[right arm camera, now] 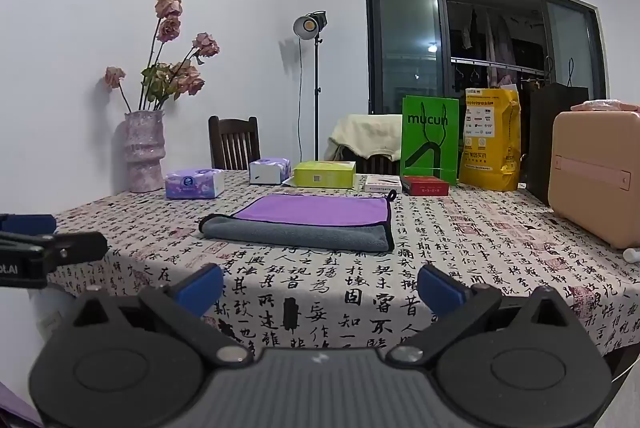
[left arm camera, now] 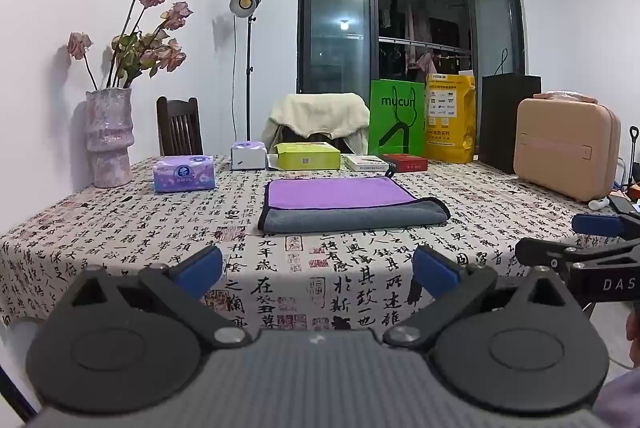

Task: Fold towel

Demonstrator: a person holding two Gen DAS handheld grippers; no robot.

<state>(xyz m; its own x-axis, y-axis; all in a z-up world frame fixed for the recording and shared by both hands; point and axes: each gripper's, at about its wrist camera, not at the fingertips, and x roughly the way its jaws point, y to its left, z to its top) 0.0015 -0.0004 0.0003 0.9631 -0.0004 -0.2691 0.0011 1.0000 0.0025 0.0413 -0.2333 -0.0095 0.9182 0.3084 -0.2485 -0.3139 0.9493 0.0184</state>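
Observation:
A towel (left arm camera: 344,202), purple on one face and grey on the other, lies folded flat on the table with the grey layer showing along its near edge. It also shows in the right wrist view (right arm camera: 308,222). My left gripper (left arm camera: 316,274) is open and empty, held back from the towel over the table's near edge. My right gripper (right arm camera: 320,286) is open and empty too, also short of the towel. The right gripper's side shows at the right of the left wrist view (left arm camera: 592,240); the left gripper's side shows at the left of the right wrist view (right arm camera: 36,248).
The table (left arm camera: 120,228) has a calligraphy-print cloth. At its back stand a vase of dried roses (left arm camera: 108,140), tissue packs (left arm camera: 184,174), a green box (left arm camera: 308,156), small boxes (left arm camera: 404,162), shopping bags (left arm camera: 396,118) and a beige case (left arm camera: 564,148). Chairs and a lamp stand behind.

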